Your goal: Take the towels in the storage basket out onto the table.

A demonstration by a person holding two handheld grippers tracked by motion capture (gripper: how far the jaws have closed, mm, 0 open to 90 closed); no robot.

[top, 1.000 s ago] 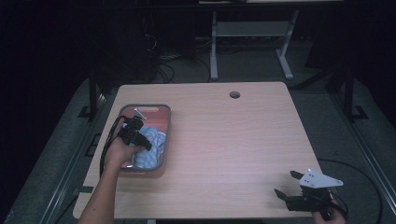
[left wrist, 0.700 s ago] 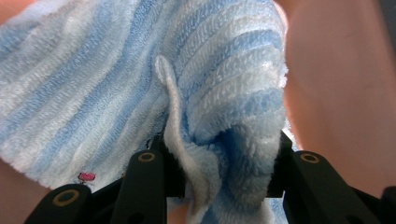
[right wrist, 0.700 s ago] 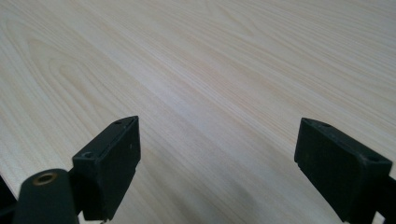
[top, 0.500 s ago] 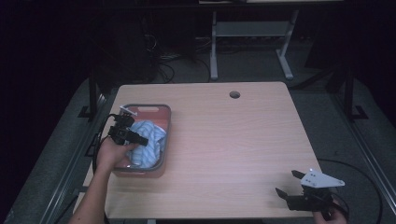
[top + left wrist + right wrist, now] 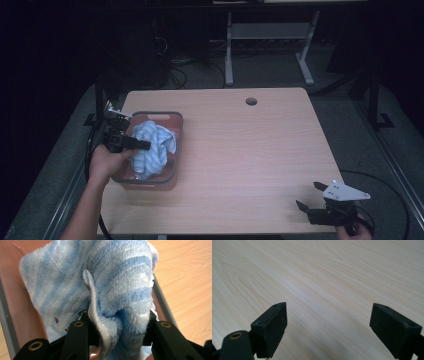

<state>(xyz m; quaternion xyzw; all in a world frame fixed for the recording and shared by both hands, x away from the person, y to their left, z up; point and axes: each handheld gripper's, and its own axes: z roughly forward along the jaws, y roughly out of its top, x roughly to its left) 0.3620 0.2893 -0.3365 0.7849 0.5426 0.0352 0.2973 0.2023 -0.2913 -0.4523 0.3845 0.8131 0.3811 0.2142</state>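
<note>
We see left gripper (image 5: pixel 117 327) jaws clamped on bunched blue striped towel (image 5: pixel 150 145) in pink tray (image 5: pixel 172 170), table's left side. Right gripper (image 5: pixel 327 210) far off, jaws wide, empty.

A round cable hole (image 5: pixel 251 101) pierces the wooden table (image 5: pixel 250 150).

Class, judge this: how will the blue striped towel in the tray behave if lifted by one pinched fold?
The towel is thick terry, bunched in folds, so it will probably droop limply. The left tool pinches one fold, which likely grips well. The shallow tray could get dragged.
</note>
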